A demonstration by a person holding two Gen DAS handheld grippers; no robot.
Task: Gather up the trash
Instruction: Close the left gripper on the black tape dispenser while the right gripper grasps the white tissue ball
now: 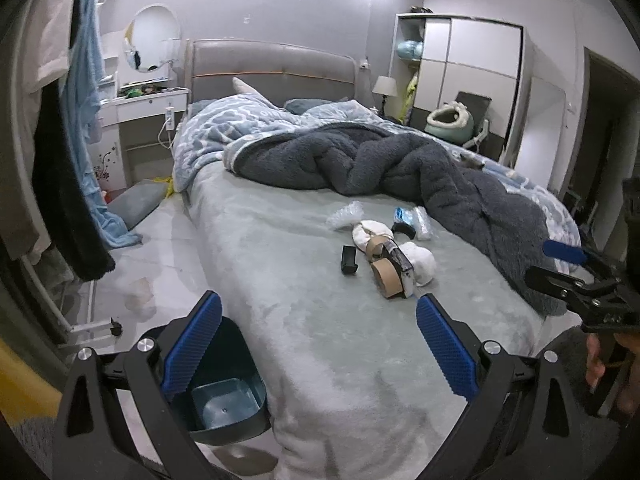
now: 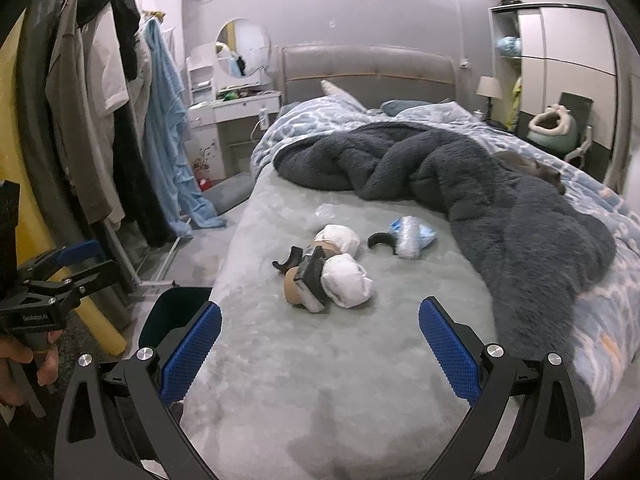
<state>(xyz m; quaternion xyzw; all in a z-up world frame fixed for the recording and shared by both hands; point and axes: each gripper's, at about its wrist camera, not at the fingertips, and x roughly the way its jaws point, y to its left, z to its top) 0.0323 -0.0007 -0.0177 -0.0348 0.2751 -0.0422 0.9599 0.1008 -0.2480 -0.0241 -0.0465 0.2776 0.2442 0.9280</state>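
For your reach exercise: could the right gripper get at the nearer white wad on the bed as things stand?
Probably yes. The right gripper is open, and only bare sheet lies before the white wad; the tape dispenser touches its left side.

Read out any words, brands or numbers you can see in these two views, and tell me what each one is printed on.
Left gripper: its black body carries a small white brand line, too blurred to read with certainty.
Blue and white packet on the bed: shows print, too small to read.
Tape dispenser: no legible label.
Dark bin beside the bed: no text visible.
Nothing else readable in either view.
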